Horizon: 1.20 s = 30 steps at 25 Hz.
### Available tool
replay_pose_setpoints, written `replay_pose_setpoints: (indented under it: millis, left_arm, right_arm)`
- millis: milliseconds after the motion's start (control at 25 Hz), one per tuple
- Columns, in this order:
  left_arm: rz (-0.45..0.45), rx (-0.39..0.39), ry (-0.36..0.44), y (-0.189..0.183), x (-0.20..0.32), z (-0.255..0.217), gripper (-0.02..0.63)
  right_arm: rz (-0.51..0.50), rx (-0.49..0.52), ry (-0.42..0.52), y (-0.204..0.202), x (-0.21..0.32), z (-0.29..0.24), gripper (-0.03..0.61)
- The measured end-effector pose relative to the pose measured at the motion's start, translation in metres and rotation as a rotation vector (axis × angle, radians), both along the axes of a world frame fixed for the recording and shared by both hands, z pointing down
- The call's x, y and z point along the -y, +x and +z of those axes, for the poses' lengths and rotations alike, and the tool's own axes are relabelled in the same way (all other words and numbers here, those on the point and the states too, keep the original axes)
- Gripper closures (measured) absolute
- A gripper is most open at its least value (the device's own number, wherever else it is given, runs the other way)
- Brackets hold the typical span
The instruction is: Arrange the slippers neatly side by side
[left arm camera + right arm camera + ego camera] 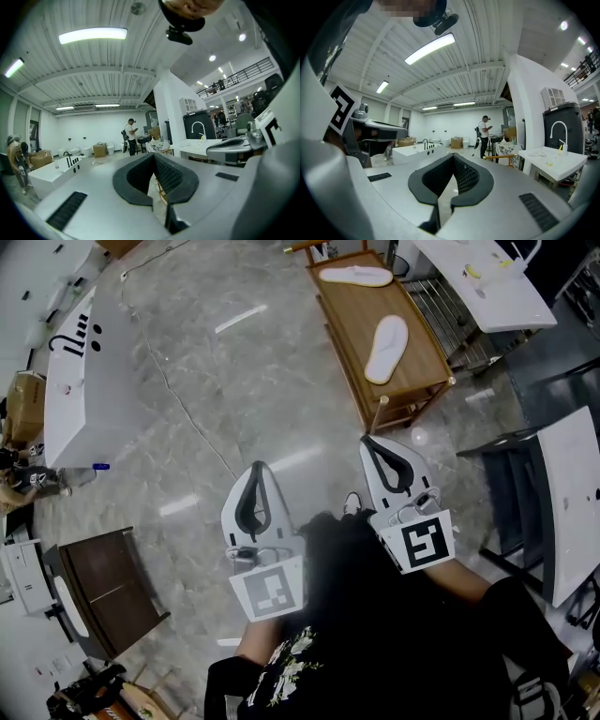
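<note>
Two white slippers lie apart on a low wooden table point(349, 315) at the top of the head view. One slipper point(354, 276) lies crosswise at the table's far end; the other slipper point(386, 348) lies lengthwise nearer to me. My left gripper point(257, 468) and right gripper point(367, 441) are held side by side over the grey floor, short of the table and pointing toward it. Both are shut with nothing between the jaws, as the left gripper point(153, 157) view and the right gripper point(453, 157) view also show. The slippers are hidden in both gripper views.
A white bathtub point(80, 371) stands at the left and a dark wooden cabinet point(103, 587) at the lower left. A white sink counter point(487, 282) and a wire rack point(436, 306) flank the table's right. A person point(484, 135) stands far across the room.
</note>
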<state>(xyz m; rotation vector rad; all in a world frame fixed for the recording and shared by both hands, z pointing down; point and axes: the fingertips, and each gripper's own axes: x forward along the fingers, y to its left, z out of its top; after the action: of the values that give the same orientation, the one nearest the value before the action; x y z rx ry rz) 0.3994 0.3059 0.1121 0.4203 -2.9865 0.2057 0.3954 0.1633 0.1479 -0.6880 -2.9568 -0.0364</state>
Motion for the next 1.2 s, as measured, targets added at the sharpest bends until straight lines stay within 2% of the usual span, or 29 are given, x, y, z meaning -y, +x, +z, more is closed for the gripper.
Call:
replay_pose_setpoints:
  millis: [320,520,800,1000,1200]
  left_arm:
    - [0.021,-0.023,0.007,-0.005,0.010,0.005,0.612]
    - [0.036,-0.012,-0.027,-0.002,0.022,-0.002,0.612]
    - [-0.013,-0.058,-0.086,0.009,0.004,-0.001,0.612]
    - [-0.011,-0.032,-0.155,0.016,0.014,-0.003,0.612]
    - [-0.013,-0.035,-0.120,0.019,0.016,0.002,0.612]
  right_arm:
    - [0.028,-0.032,0.029,0.005,0.020,0.013,0.580]
    - [0.032,-0.001,-0.011,0.006,0.027,0.007,0.580]
    - [0.033,-0.018,-0.089,0.008,0.022,0.010,0.580]
    - [0.034,0.010,-0.124,0.013,0.028,0.009,0.580]
    - [0.026,0.011,-0.097,0.012,0.031,0.015,0.580]
